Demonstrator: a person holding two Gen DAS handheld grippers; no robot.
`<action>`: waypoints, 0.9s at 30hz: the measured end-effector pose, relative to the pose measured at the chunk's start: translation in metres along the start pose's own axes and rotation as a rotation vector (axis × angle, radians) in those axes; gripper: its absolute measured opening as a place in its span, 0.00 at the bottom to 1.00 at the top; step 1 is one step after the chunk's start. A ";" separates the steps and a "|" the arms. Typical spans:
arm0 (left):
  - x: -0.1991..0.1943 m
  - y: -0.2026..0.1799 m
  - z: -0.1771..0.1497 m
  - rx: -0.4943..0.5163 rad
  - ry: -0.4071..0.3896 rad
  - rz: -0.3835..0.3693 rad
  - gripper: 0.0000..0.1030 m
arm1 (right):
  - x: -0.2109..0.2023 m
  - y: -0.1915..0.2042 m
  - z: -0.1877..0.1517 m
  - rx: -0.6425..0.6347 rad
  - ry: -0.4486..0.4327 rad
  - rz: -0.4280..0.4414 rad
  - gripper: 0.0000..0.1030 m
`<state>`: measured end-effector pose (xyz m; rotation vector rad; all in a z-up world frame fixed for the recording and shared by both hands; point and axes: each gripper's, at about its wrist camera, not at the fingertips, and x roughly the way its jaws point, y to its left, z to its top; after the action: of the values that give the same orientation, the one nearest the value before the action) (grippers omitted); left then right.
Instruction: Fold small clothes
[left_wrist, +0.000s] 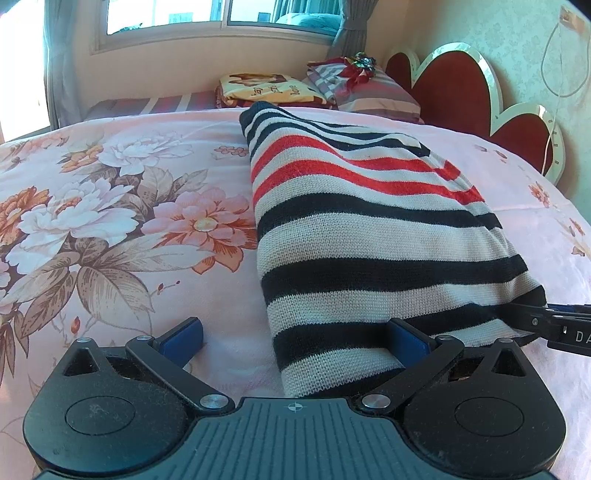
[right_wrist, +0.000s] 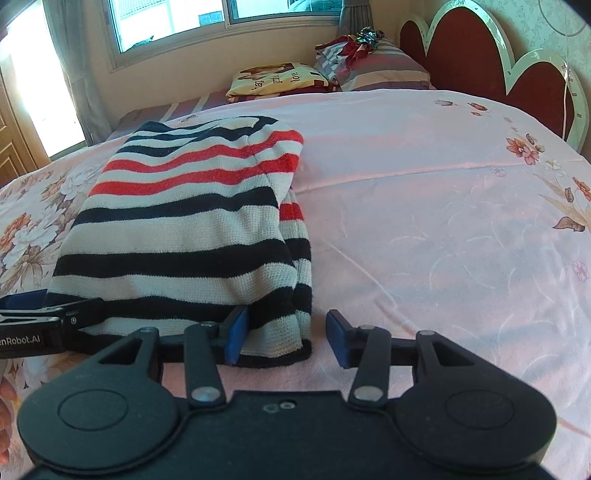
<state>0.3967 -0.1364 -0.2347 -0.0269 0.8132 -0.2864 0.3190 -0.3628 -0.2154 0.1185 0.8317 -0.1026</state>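
A knitted sweater with navy, white and red stripes (left_wrist: 362, 221) lies folded lengthwise on the pink floral bedspread (left_wrist: 129, 221). My left gripper (left_wrist: 295, 338) is open at the sweater's near left corner; its right pad (left_wrist: 408, 341) touches the hem, the left pad rests on the bedspread. In the right wrist view the sweater (right_wrist: 184, 236) lies left of centre. My right gripper (right_wrist: 286, 341) is open around the sweater's near right corner, its left pad (right_wrist: 236, 339) against the knit. Each gripper shows at the edge of the other's view.
Folded blankets and a striped pillow (left_wrist: 369, 88) lie at the head of the bed below a window (left_wrist: 221, 18). A red heart-shaped headboard (left_wrist: 461, 88) stands at the right. The bedspread (right_wrist: 443, 221) stretches to the right of the sweater.
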 end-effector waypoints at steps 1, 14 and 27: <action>0.000 0.000 0.000 0.000 0.000 0.000 1.00 | 0.000 -0.003 -0.001 0.010 -0.006 0.014 0.45; -0.007 0.002 0.023 -0.050 0.057 -0.003 1.00 | -0.014 -0.020 0.019 -0.058 0.011 0.088 0.61; 0.030 -0.004 0.080 -0.096 0.057 0.019 1.00 | 0.019 -0.018 0.088 -0.032 -0.014 0.179 0.75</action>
<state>0.4724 -0.1549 -0.2003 -0.1013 0.8832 -0.2308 0.3932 -0.3938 -0.1717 0.1614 0.8053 0.0776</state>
